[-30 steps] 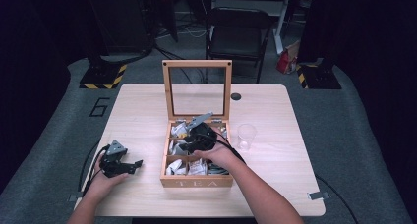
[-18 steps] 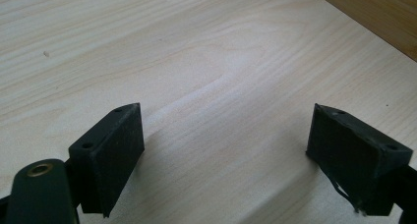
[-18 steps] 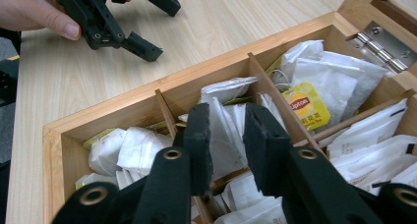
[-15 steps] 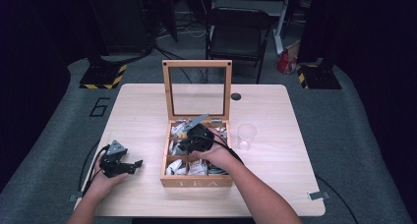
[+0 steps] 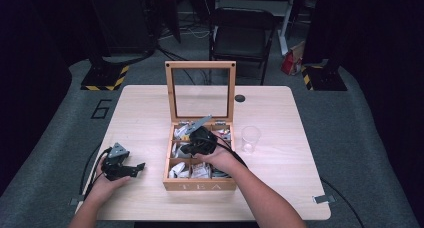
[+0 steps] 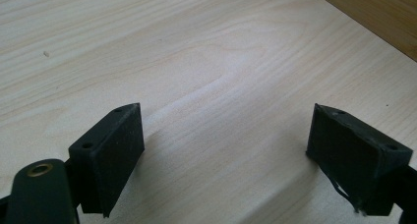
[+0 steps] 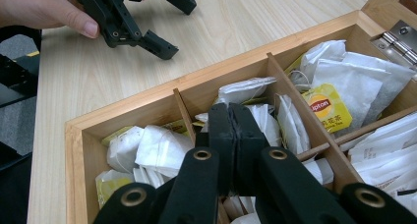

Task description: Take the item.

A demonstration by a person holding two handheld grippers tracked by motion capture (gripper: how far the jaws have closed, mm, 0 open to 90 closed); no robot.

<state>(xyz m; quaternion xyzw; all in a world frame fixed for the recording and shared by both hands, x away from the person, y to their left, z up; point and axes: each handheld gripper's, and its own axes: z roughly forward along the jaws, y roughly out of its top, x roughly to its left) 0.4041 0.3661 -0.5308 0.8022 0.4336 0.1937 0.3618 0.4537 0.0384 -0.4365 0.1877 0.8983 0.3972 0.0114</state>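
Right gripper clenched, jaws just brought together over the middle compartment of the wooden tea box, whether a tea bag is pinched cannot be told, left gripper held released at nine o'clock, rested on the table, plastic cup seen at three o'clock.
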